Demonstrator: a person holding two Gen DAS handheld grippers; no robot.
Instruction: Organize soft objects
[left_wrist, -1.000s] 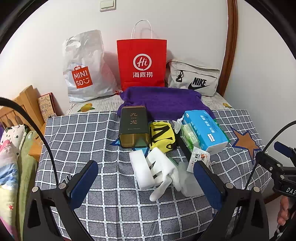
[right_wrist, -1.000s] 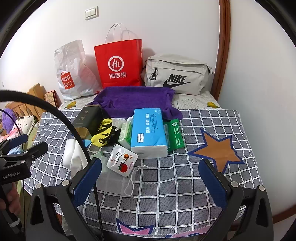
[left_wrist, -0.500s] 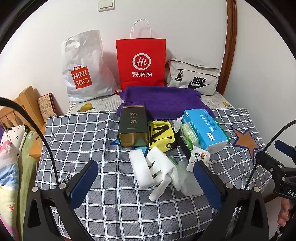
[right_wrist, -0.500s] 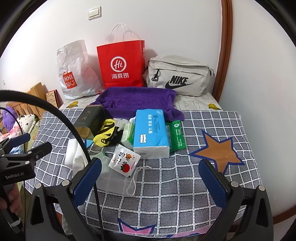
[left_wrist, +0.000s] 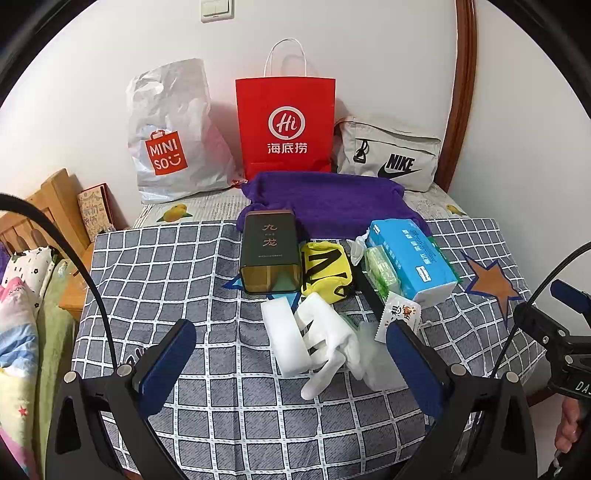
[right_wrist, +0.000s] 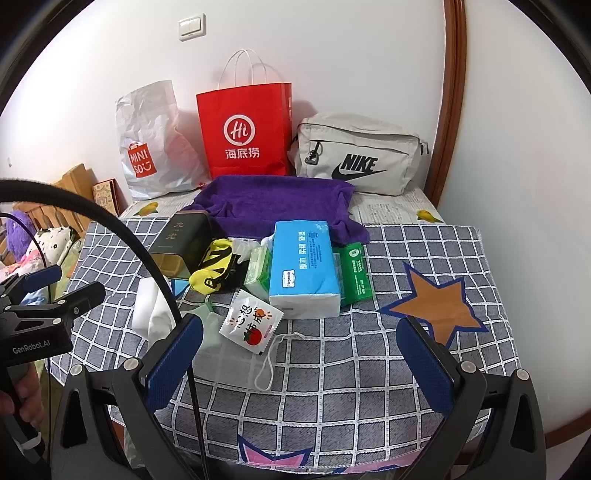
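On the checked tablecloth (left_wrist: 184, 266) lie a purple towel (left_wrist: 332, 199), a yellow-black sock bundle (left_wrist: 325, 271), a white glove (left_wrist: 328, 339), a white foam block (left_wrist: 284, 339), a blue tissue pack (left_wrist: 410, 258) and a face mask in clear wrap (right_wrist: 236, 354). My left gripper (left_wrist: 291, 365) is open and empty, just in front of the glove and foam. My right gripper (right_wrist: 306, 358) is open and empty, near the table's front edge, in front of the tissue pack (right_wrist: 306, 266) and a small snack sachet (right_wrist: 251, 321).
A dark tea tin (left_wrist: 267, 254) lies left of the socks. A Miniso plastic bag (left_wrist: 173, 136), a red paper bag (left_wrist: 286, 122) and a Nike pouch (left_wrist: 388, 155) stand against the back wall. A green wipes pack (right_wrist: 352, 273) lies right of the tissues. A wooden bed frame (left_wrist: 48, 206) is at left.
Both grippers have shifted only slightly; the views drift a little. Nothing on the table has moved.
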